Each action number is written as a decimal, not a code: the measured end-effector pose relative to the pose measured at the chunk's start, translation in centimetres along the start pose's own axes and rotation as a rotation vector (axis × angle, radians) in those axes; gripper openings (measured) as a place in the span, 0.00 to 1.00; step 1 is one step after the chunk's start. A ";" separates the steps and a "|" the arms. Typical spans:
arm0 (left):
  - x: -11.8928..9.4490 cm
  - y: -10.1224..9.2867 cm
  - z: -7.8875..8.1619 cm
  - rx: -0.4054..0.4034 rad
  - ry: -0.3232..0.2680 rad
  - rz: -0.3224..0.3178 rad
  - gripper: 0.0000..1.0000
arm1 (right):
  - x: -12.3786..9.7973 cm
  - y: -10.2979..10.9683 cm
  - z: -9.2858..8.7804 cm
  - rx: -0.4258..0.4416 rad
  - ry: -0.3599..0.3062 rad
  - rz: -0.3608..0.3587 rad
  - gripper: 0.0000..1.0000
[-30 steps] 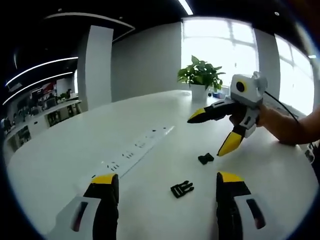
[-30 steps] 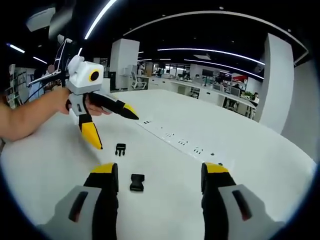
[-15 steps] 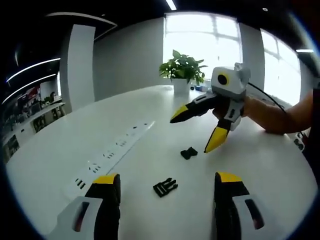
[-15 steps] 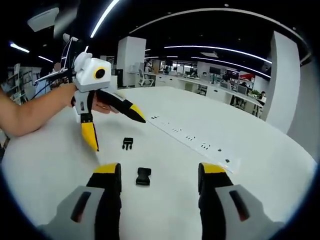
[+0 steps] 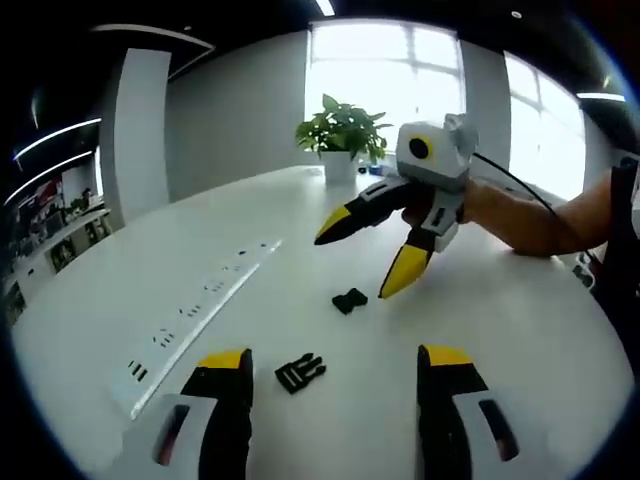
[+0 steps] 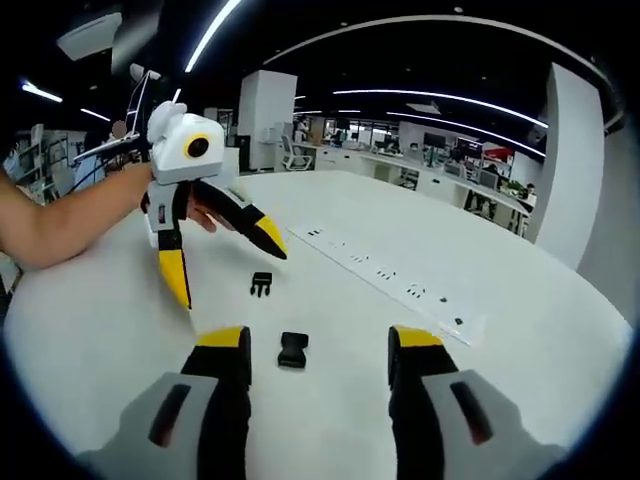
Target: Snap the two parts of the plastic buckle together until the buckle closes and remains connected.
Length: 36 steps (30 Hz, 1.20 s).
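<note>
Two black buckle parts lie apart on the white table (image 5: 520, 330). The pronged part (image 5: 300, 373) sits just ahead of my left gripper (image 5: 335, 358), between its open jaws. The socket part (image 5: 349, 300) lies farther off, under my right gripper (image 5: 365, 258), which a hand holds open above it. In the right gripper view, the socket part (image 6: 292, 350) rests between the open jaws of my right gripper (image 6: 320, 340). The pronged part (image 6: 261, 284) lies beyond it, beneath the open left gripper (image 6: 225, 265). Neither gripper holds anything.
A long white power strip (image 5: 200, 300) runs across the table beside the parts, also seen as the power strip (image 6: 385, 280). A potted plant (image 5: 340, 130) stands at the table's far edge by bright windows. Office desks fill the background.
Both grippers have come nearer to the buckle parts and lower over the table. The two parts lie where they were. Both grippers stay open.
</note>
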State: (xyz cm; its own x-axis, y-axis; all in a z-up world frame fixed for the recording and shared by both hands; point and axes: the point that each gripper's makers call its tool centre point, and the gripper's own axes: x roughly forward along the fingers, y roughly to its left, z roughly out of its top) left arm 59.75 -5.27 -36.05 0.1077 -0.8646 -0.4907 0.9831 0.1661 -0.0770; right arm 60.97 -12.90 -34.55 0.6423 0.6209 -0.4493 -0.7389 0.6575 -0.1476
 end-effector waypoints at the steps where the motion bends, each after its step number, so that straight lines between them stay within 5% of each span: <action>1: 0.0 -0.2 0.0 -0.001 0.001 -0.009 0.67 | 0.0 0.1 0.0 -0.002 0.004 0.004 0.50; 12: 0.0 -0.3 -0.3 -0.022 0.012 -0.017 0.68 | 0.1 0.9 -0.1 0.014 0.009 0.049 0.39; 36: 0.4 -0.7 -1.0 -0.036 0.039 -0.039 0.62 | 0.3 2.4 -0.7 0.007 0.040 0.106 0.35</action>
State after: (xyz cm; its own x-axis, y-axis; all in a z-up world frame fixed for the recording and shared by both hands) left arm 58.99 -5.28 -37.06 0.0627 -0.8518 -0.5201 0.9804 0.1500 -0.1275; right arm 59.27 -11.43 -35.64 0.5519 0.6697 -0.4968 -0.8007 0.5920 -0.0914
